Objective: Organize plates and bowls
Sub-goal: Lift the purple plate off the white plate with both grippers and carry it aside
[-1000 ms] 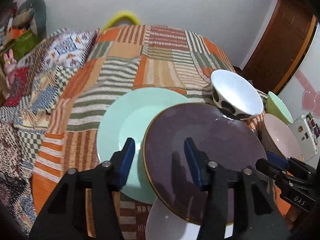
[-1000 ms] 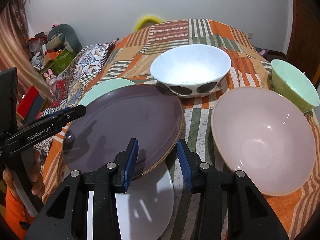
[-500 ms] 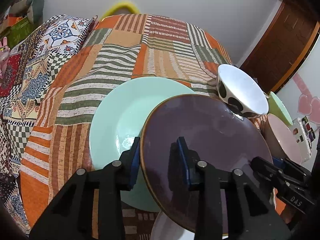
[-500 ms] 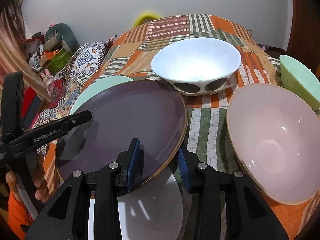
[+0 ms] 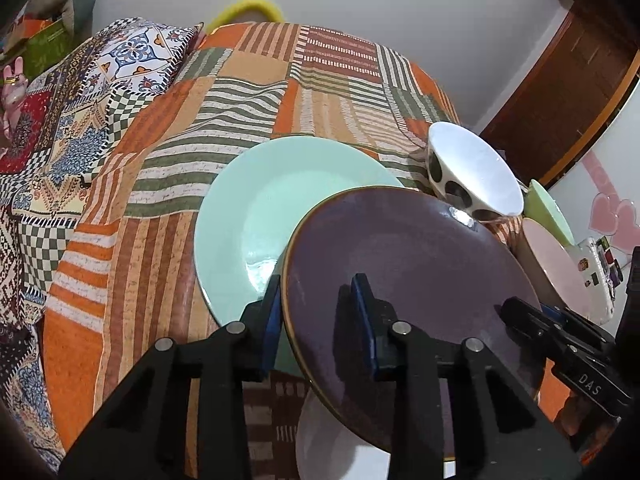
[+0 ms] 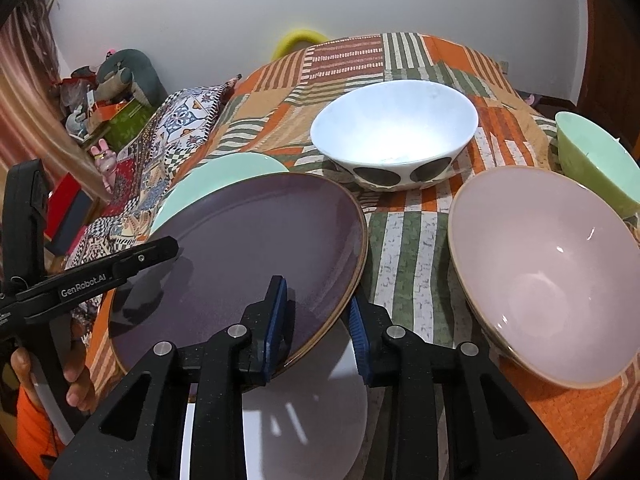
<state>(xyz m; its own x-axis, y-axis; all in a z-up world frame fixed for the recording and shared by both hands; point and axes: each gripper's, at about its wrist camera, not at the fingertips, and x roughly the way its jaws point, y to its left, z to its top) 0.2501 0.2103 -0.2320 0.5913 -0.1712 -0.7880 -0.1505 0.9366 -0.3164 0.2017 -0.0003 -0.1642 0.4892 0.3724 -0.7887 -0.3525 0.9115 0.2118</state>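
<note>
A dark purple plate (image 5: 404,280) is held tilted above the table, over a mint plate (image 5: 256,216) and a white plate (image 6: 312,408). My left gripper (image 5: 320,320) has closed on the purple plate's left rim, one finger under, one on top. My right gripper (image 6: 318,324) straddles the plate's right rim (image 6: 248,248) with its fingers narrowed around it. A white bowl with dark spots (image 6: 394,132), a pink bowl (image 6: 548,272) and a green bowl (image 6: 596,160) stand to the right.
The striped patchwork cloth (image 5: 320,80) covers the table. A patterned cushion (image 5: 136,56) and toys lie at the left. A wooden door (image 5: 572,92) stands at the far right. A yellow chair back (image 6: 298,40) shows behind the table.
Both grippers narrowed onto the purple plate's rims. The plate rose and tilted, uncovering more of the mint plate.
</note>
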